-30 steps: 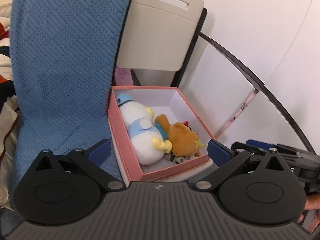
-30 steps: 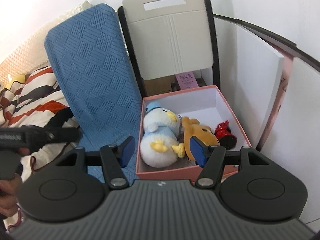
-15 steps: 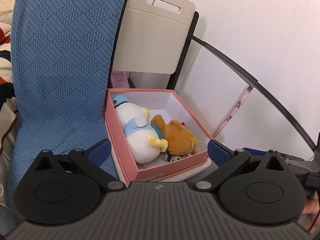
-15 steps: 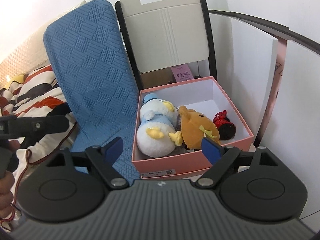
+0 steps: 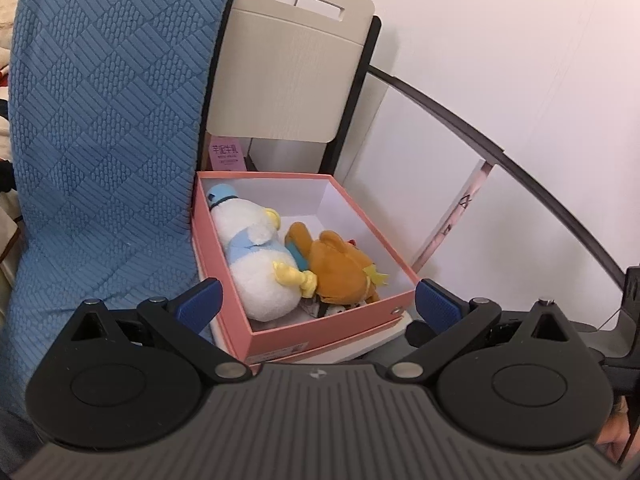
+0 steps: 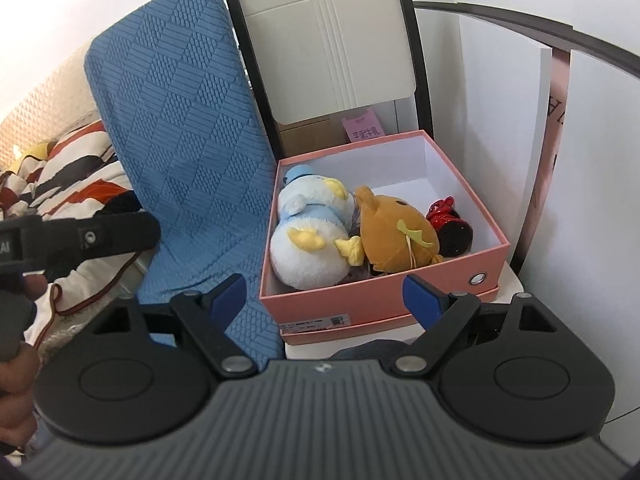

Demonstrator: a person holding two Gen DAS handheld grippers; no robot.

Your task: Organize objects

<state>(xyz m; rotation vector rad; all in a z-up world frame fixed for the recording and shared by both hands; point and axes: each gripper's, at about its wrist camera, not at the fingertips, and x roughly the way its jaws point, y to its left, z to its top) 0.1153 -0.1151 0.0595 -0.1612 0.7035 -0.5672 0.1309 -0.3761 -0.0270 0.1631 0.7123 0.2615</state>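
A pink box with a white inside stands on a white chair seat. In it lie a white and blue duck plush, a brown bear plush and a small red and black figure. The box, duck and bear also show in the left wrist view. My left gripper is open and empty, just in front of the box. My right gripper is open and empty, also in front of the box.
A blue textured cushion leans left of the box. A beige chair back rises behind it. A white panel stands to the right. A striped blanket lies at far left. The left gripper's body shows at left.
Both grippers have drawn back from the box. The right gripper's fingers have opened wider. The toys in the box have not moved.
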